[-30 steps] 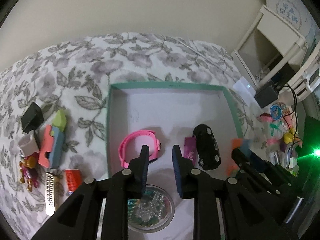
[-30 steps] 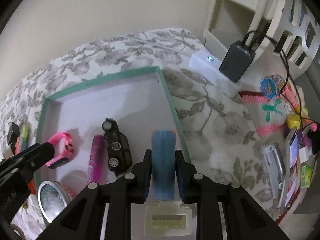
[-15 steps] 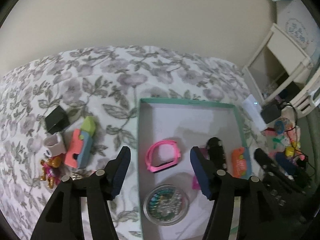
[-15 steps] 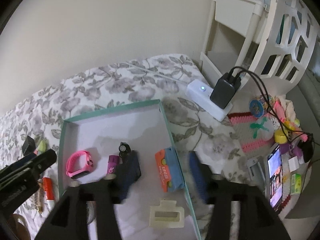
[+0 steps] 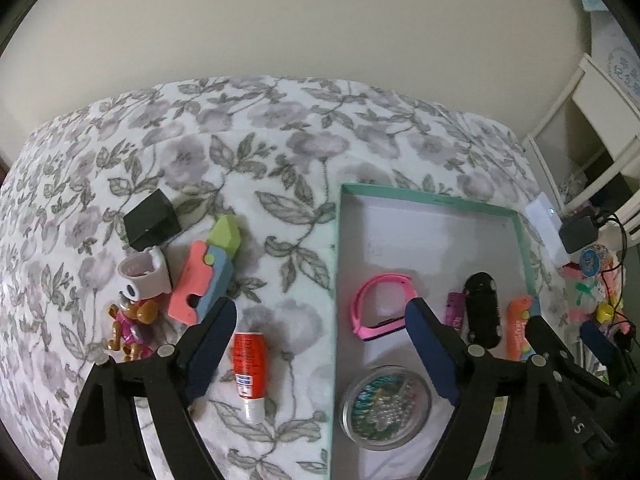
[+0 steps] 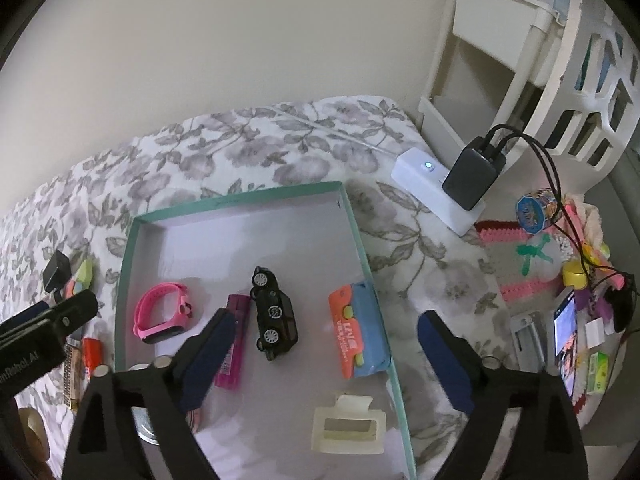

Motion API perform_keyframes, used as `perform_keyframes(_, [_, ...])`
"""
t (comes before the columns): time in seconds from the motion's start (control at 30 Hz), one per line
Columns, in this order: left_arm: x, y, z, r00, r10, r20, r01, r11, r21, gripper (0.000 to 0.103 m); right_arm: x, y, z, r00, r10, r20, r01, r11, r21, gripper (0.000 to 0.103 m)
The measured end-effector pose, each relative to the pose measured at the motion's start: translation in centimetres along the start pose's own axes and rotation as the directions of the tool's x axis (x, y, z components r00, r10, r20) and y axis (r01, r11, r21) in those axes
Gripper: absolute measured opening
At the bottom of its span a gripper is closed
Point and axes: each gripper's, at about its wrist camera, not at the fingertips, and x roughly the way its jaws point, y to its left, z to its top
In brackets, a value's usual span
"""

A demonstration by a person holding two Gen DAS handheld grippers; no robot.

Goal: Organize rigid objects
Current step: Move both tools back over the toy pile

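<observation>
**Both grippers hanging empty over a half-filled box lid**

A floral bedspread [image 5: 248, 168] is carrying the whole job, its soft surface keeping the small items from rolling. On it, a shallow teal-rimmed tray [image 6: 352, 216] is serving as the collecting place, its low walls letting things be lowered in from above.

The left gripper [image 5: 316, 332] is hanging with its jaws wide apart, having just been opening, and nothing is being pressed between them; it is straddling the tray's left wall, likely lining up for the loose pile. The right gripper [image 6: 324, 344] is also spreading wide, freshly opened and empty, above the tray's right side.

Inside the tray, an orange-and-blue box cutter [image 6: 358, 332] is lying along the right wall, apparently set there to keep the middle free. A black toy car [image 6: 274, 314] is lying on its side beside a magenta tube [image 6: 232, 344]. A pink watch [image 6: 162, 314] is sitting near the left wall, a round glitter tin [image 5: 386, 406] at the near edge, and a cream hair claw [image 6: 348, 426] in the near right corner.

Outside, waiting to be sorted, are a pink-and-blue cutter toy [image 5: 208, 276], a black charger cube [image 5: 150, 224], a white ring-shaped holder [image 5: 144, 274], a red glue stick [image 5: 249, 368] and a small gold-and-pink figurine [image 5: 130, 326].
</observation>
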Motion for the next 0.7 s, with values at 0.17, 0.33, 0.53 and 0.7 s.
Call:
perform_keyframes(0.17, [0.5,1.0,-0.1,0.999,0.046,0.004,-0.046,0.999,-0.012,0.092,0.2,0.2,-0.2,1.000,-0.004,-0.004,0.004,1.000,-0.007,0.103])
perform_keyframes(0.33, [0.4,2.3,0.0,0.996,0.084,0.027,-0.083,0.996,-0.037,0.096,0.8,0.7,-0.4,1.000,0.001,-0.018,-0.002,1.000,-0.024,0.103])
perform_keyframes(0.53, [-0.4,4.5,0.4,0.992,0.111,0.061,-0.107,0.991,-0.075,0.103,1.1,1.6,-0.7,1.000,-0.005,-0.026,0.003,0.999,-0.053,0.103])
perform_keyframes(0.7, [-1.1,6.5,0.8,0.992,0.109,0.066,-0.102,0.989,-0.108,0.103,0.2,2.5,-0.6,0.999,0.033,-0.014,-0.034,0.998,-0.051,0.103])
